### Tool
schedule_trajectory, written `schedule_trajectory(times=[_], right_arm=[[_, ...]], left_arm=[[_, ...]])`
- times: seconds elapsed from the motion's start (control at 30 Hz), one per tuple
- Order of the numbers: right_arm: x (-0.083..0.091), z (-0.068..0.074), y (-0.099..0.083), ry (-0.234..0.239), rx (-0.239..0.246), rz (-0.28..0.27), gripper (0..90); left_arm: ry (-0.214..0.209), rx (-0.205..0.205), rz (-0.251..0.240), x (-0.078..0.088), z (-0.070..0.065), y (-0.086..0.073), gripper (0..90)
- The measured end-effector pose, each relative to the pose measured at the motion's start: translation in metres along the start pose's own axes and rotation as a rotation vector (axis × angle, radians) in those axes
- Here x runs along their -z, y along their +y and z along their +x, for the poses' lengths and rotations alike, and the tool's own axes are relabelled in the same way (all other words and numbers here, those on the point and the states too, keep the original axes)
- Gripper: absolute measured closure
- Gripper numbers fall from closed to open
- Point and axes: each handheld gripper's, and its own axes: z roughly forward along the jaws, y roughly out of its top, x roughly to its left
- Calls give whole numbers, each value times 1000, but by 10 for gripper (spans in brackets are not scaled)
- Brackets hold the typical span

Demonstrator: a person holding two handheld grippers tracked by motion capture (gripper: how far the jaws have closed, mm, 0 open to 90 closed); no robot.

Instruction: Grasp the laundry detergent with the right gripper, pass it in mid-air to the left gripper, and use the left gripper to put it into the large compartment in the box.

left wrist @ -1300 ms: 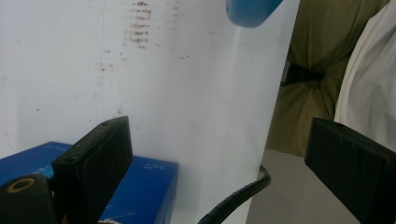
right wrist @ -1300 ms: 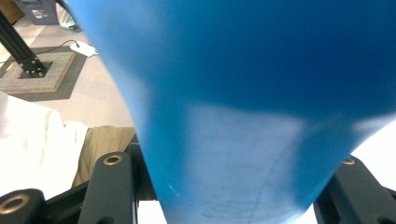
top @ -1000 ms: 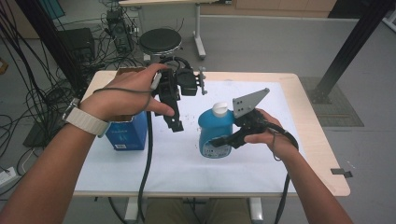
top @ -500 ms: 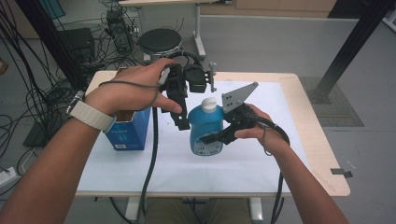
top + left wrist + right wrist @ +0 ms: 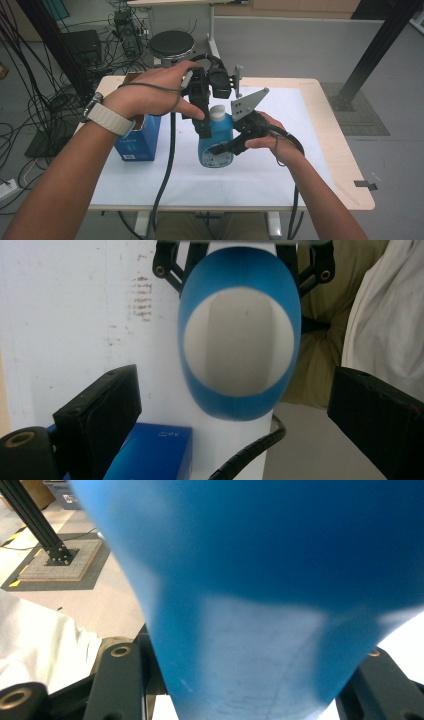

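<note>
Blue bottle (image 5: 216, 142), white cap, pale label, clamped by right tool (image 5: 227, 147), left tool (image 5: 202, 122) gaping above

Both forearms come in from the near edge and meet over the middle of the scene. The left hand (image 5: 150, 95), a pale watch band on its wrist, holds the left gripper (image 5: 204, 131) pointing down from above, its jaws standing wide apart. The right hand (image 5: 267, 137) holds the right gripper (image 5: 220, 149) lower and level, pointing leftward, its jaws closed in from both sides. Cables trail from both grippers toward the near side.
</note>
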Motion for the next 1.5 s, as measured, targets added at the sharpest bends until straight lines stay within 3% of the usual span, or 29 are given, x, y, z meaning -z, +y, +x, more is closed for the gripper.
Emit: schedule_trajectory(times=[0.2, 0.6, 1.5], right_arm=[[-2, -1, -1, 4, -3, 3, 442], [-3, -1, -1, -1, -9, 3, 441], [1, 0, -2, -4, -7, -7, 441]], left_arm=[[-9, -13, 27, -2, 2, 9, 75], [-12, -23, 32, -6, 4, 20, 78], [-13, -16, 26, -8, 6, 22, 84]])
